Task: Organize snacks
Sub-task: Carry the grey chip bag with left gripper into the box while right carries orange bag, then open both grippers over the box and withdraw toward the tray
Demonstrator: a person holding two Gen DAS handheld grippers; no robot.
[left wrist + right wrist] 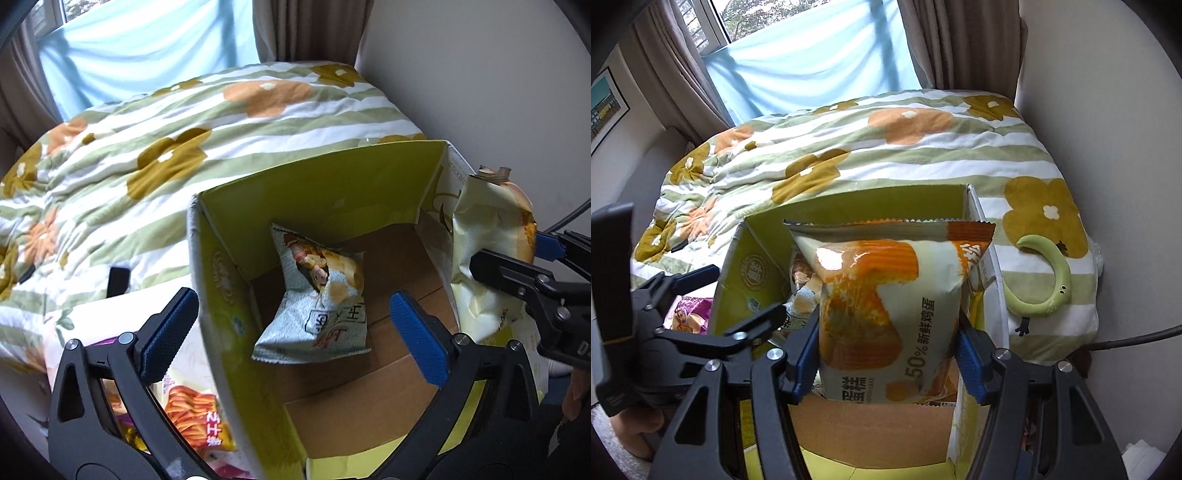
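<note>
An open cardboard box [317,192] with yellow-green inner walls stands on the bed; it also shows in the right wrist view [849,206]. A pale grey-green chip bag [321,295] lies inside it. My left gripper [295,328] is open and empty, its fingers straddling the box's left wall. My right gripper [886,354] is shut on a cream and orange cake bag [886,295] and holds it upright over the box; that bag shows at the right edge of the box in the left wrist view [487,258].
More snack packs [192,410] lie on the bed left of the box. A green ring-shaped toy [1045,284] lies on the flowered quilt [886,147] right of the box. A wall stands close on the right and a cable [1137,338] runs there.
</note>
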